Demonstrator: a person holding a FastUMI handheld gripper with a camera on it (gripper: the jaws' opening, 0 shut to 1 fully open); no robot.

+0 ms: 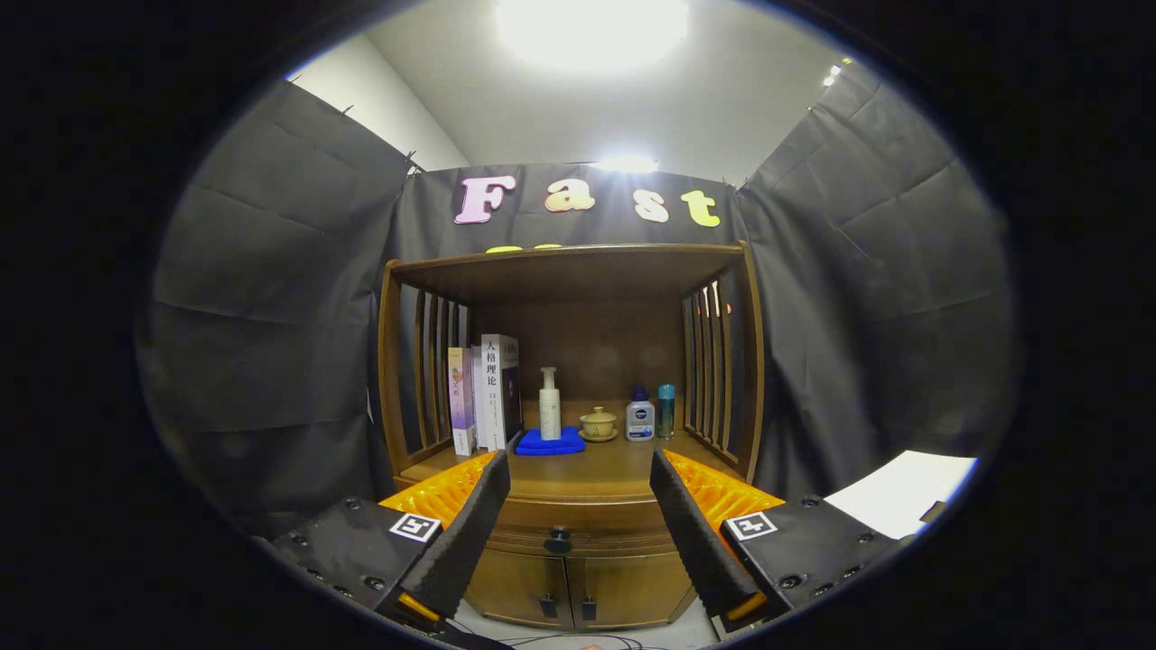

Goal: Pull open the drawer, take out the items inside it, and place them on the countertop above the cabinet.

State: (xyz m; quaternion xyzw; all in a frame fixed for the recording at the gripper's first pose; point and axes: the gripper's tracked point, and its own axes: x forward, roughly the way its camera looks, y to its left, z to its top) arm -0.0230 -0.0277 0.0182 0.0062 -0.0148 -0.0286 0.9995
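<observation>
While tongs [578, 533] gape — drawer [560, 524] closed, dark-knobbed.

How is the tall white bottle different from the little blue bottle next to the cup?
The white pump bottle is taller and slimmer; the small bottle is squat with a blue cap. The white one stands behind a blue cloth; the small one stands on bare countertop. Both stand upright, beyond the open gripper.

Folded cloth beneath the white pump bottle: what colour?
Blue folded cloth, in the gripper view.
</observation>
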